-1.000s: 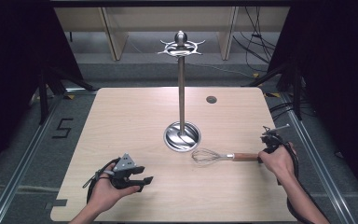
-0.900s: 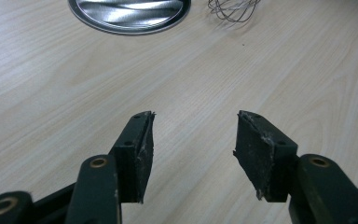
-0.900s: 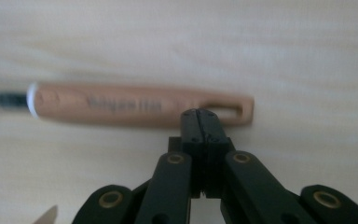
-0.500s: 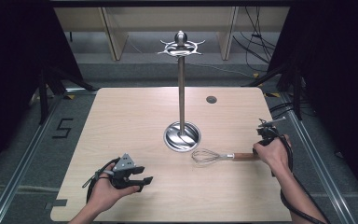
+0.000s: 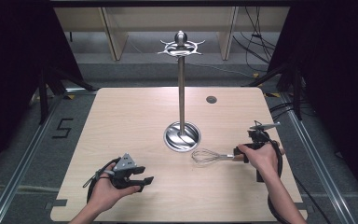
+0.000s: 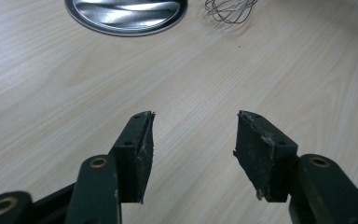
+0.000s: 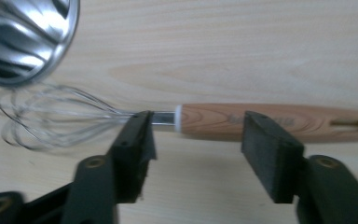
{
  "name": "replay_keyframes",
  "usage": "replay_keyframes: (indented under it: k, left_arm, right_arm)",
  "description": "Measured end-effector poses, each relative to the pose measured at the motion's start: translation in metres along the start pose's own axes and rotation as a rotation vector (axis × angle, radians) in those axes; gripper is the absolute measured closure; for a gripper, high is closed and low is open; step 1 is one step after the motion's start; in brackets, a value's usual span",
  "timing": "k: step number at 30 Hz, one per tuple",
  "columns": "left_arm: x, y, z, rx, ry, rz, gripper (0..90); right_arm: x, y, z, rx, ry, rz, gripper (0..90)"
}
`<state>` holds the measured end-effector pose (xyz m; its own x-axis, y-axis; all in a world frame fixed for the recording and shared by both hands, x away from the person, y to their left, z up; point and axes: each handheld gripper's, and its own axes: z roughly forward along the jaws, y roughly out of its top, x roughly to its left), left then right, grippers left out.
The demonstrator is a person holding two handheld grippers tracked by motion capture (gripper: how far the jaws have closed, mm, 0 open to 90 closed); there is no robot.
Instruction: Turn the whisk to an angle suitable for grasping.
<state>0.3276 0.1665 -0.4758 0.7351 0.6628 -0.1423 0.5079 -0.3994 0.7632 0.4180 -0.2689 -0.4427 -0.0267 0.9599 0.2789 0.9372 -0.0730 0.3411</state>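
Right gripper [image 7: 196, 128], jaws wide, straddles the whisk [image 7: 242, 121] handle along its length; I'd rotate crosswise, then pinch the wood.

A wire whisk [image 5: 213, 156] with a wooden handle lies flat on the table, just beside the stand's round steel base [image 5: 182, 136].

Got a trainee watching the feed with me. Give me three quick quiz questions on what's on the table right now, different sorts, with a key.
1. True or false: the right gripper is shut on the whisk.
2. Which lies nearest the whisk's wire end? A) the stand's round metal base B) the dark spot in the tabletop C) the left gripper
3. Fill in: the whisk's handle is made of ____.

Key: 1 false, its jaws stand open at the handle's wire end; 2 A; 3 wood.
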Motion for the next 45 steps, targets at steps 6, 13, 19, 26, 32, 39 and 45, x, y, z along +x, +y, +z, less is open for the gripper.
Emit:
replay_keyframes:
  k: [6,13,19,26,32,39,45]
  left_arm:
    - [0.000,-0.001,0.000,0.006,0.007,0.003,45.7]
    - [0.000,-0.002,0.000,0.007,0.005,0.001,45.7]
    - [0.000,-0.002,0.000,0.013,0.008,0.003,45.7]
    - [-0.002,-0.002,0.002,0.016,-0.004,0.001,45.7]
    - [-0.003,-0.003,0.003,-0.005,-0.006,-0.022,45.7]
    - [-0.002,-0.002,0.002,0.011,-0.007,-0.006,45.8]
    - [-0.001,-0.003,0.003,0.021,-0.001,0.003,46.0]
  right_arm:
    - [0.009,-0.002,0.010,0.021,0.001,0.165,28.5]
    - [0.005,-0.002,0.022,0.046,-0.037,0.282,28.2]
    - [0.001,0.000,0.024,0.084,-0.074,0.309,27.9]
    - [-0.006,0.004,0.027,0.079,-0.065,0.333,28.0]
    - [-0.012,0.014,0.036,0.124,-0.098,0.392,26.6]
    - [-0.010,0.023,0.040,0.166,-0.153,0.357,25.7]
    - [-0.012,0.030,0.042,0.217,-0.140,0.357,29.0]
